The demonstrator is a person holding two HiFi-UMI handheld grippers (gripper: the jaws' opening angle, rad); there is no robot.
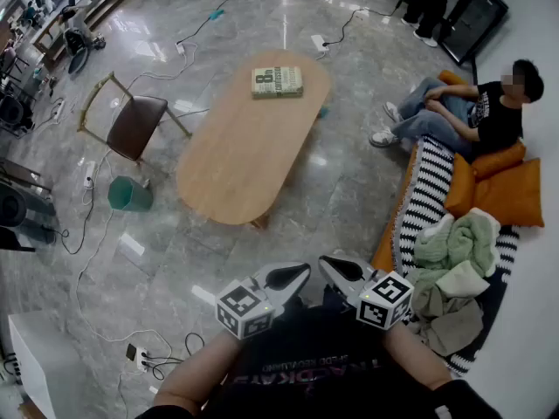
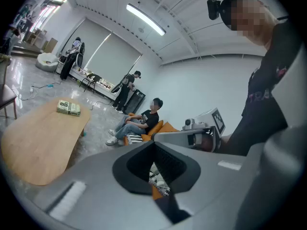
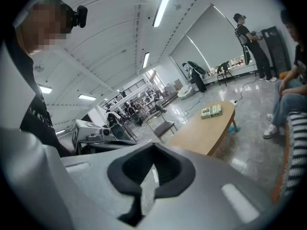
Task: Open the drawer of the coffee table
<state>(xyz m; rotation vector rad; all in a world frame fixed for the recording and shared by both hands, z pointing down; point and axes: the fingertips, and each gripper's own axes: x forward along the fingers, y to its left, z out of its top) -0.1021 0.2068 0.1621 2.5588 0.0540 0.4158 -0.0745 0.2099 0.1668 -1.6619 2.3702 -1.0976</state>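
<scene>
**Head view: left claw (image 1: 293, 276) and right claw (image 1: 339, 267) both pressed together, empty**

They hang side by side, close to the person (image 1: 332, 365). Well beyond stands the oval counter (image 1: 236, 164), a book (image 1: 277, 81) at its far end; its drawer is hidden.

Ahead of my left tongs (image 1: 293, 278) the coffee table (image 1: 249, 147) shows a pale, matt wooden top, smooth. The floor (image 1: 349, 182) around it is glossy grey stone (it throws back bright glare). Right of my right tongs (image 1: 336, 264) the sofa (image 1: 428, 199) wears striped knitted cloth, its cushions (image 1: 511, 190) plain orange fabric. Both tongs have matt grey plastic shells.
</scene>
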